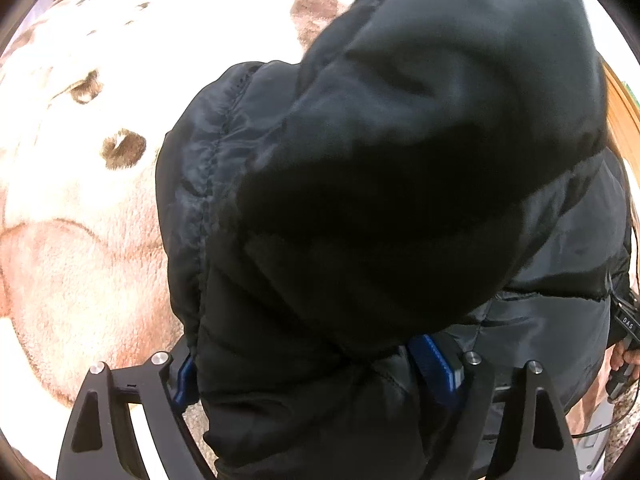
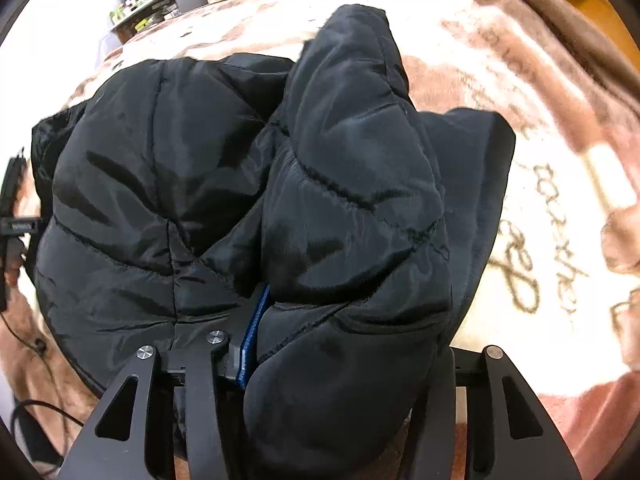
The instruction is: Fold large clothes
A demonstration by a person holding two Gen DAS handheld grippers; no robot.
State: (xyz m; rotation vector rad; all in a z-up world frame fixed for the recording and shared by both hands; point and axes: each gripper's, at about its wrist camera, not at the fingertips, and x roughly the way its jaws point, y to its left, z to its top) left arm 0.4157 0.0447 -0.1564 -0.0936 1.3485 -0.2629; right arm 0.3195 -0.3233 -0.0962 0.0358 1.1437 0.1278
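Left gripper [image 1: 316,372] clamped wide over a thick fold of black quilted puffer jacket [image 1: 400,184], blue pads [image 1: 434,364] pressed into the padding. Right gripper [image 2: 344,356] likewise closed on a bunched padded section of the same jacket [image 2: 352,208]. Jacket heaped on a bed, over a cream-and-brown plush blanket [image 2: 552,168] with script lettering. Cluttered shelf [image 2: 160,0] beyond.

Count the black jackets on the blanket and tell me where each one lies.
1: a black puffer jacket bunched on the cream-and-brown blanket, a padded fold of it between the fingers of both the left gripper and the right gripper. Anything under it is hidden.
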